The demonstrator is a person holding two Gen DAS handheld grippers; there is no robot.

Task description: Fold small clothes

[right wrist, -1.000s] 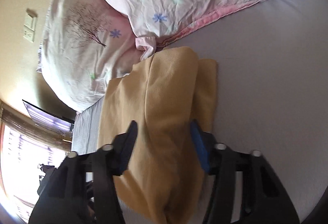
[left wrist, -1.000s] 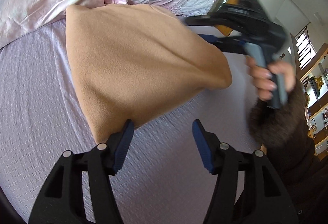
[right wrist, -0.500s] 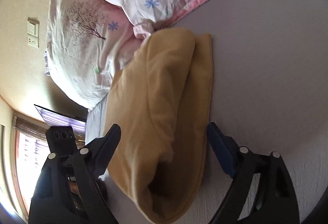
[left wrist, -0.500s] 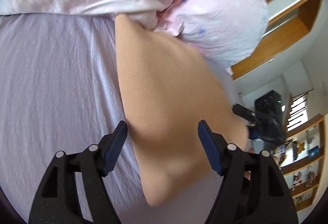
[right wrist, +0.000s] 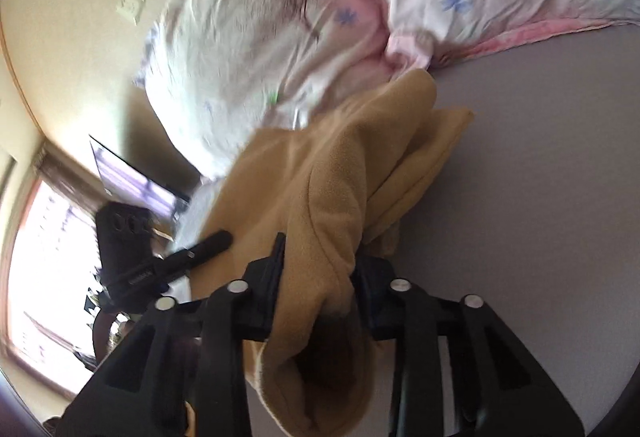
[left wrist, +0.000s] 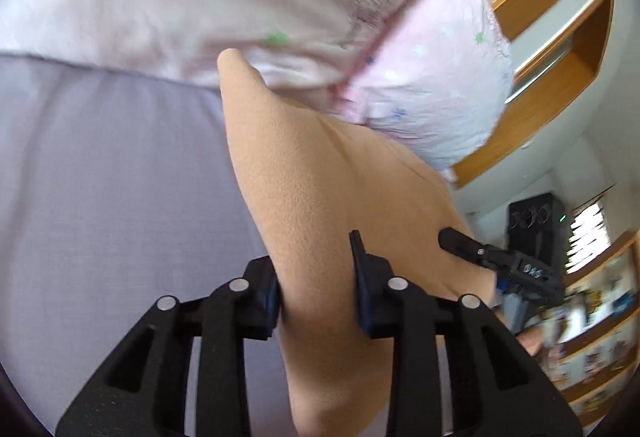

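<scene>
On the lilac bedsheet (left wrist: 100, 177), both hand-held grippers, left gripper (left wrist: 316, 289) and right gripper (right wrist: 320, 277), clamp bunched near edges of a soft tan fleece garment (left wrist: 320, 177) (light, limp, likely to sag); gripping corners looks wisest.

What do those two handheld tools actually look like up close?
Both look alike: the left tool and right tool are matte black plastic with triangular cut-outs, silver round pins, and blue pads inside two flat fingers. No cables show.
</scene>
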